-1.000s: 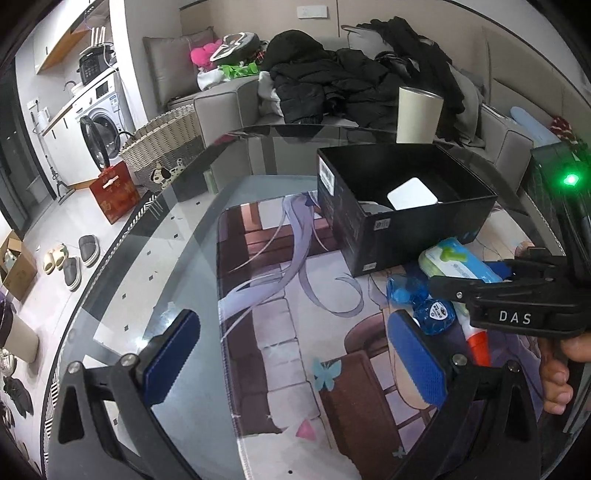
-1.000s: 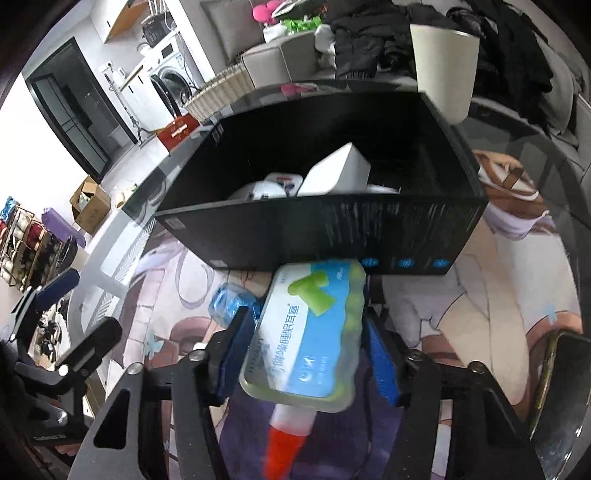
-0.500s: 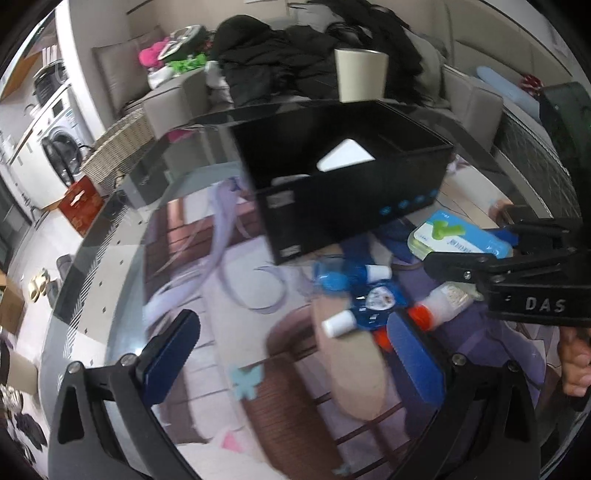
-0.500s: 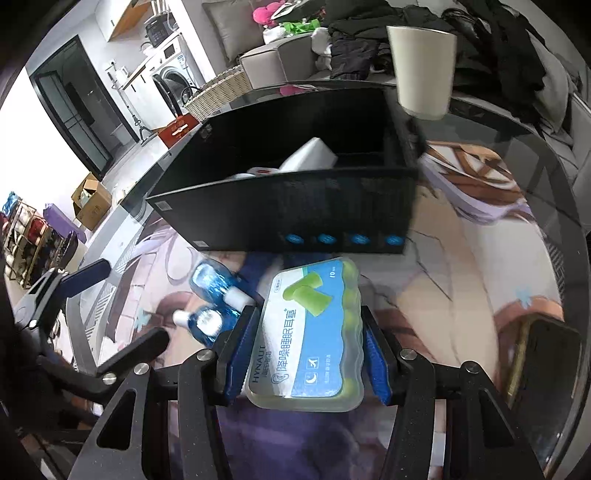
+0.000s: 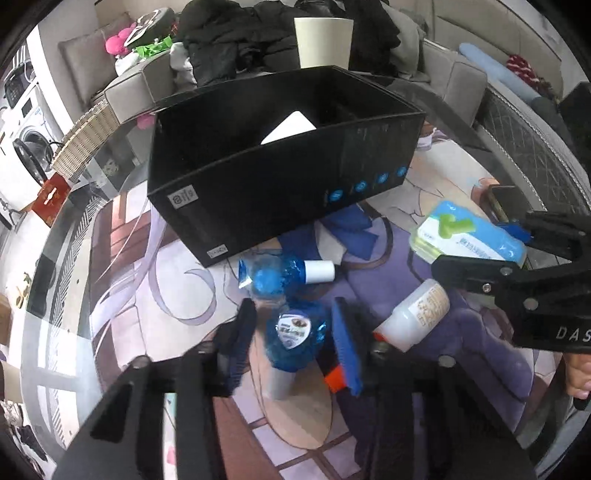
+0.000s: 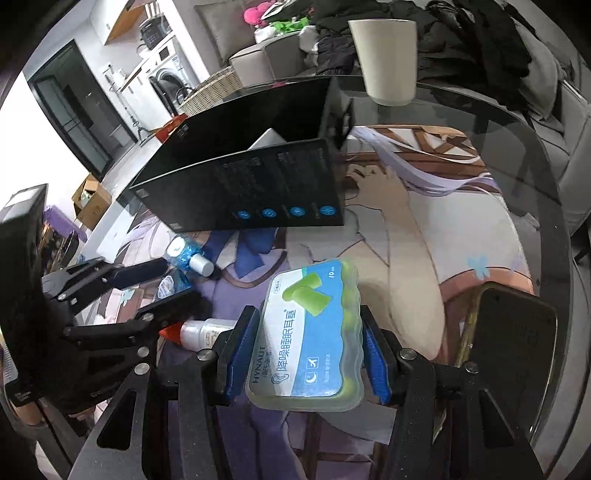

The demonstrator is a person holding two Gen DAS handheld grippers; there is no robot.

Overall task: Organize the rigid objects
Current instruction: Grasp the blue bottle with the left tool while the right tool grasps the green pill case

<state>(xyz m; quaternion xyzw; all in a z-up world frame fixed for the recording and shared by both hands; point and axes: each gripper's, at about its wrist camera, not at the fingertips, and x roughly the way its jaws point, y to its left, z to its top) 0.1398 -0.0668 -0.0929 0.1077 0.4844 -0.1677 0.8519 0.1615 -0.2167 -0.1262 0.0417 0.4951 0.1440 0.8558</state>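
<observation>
My right gripper [image 6: 306, 354] is shut on a clear earplug box [image 6: 310, 332] with a blue and green label, held above the mat; the box also shows in the left wrist view [image 5: 469, 236]. My left gripper [image 5: 295, 343] has its jaws narrowed around a blue bottle [image 5: 295, 336] lying on the mat, pads close to its sides; contact is unclear. A second blue bottle [image 5: 280, 273] with a white cap lies just beyond. A white bottle [image 5: 413, 314] with an orange cap lies to the right. The black box [image 5: 280, 177] holds a white object [image 5: 288, 127].
A printed mat [image 5: 155, 288] covers the glass table [image 6: 517, 155]. A cream cup [image 6: 386, 59] stands behind the black box. A dark phone-like slab [image 6: 513, 332] lies at the right. A sofa with black clothes [image 5: 280, 33] is beyond the table.
My left gripper swung right and down onto the blue bottle and narrowed its jaws around it. My right gripper lifted the earplug box and drew it back to the right.
</observation>
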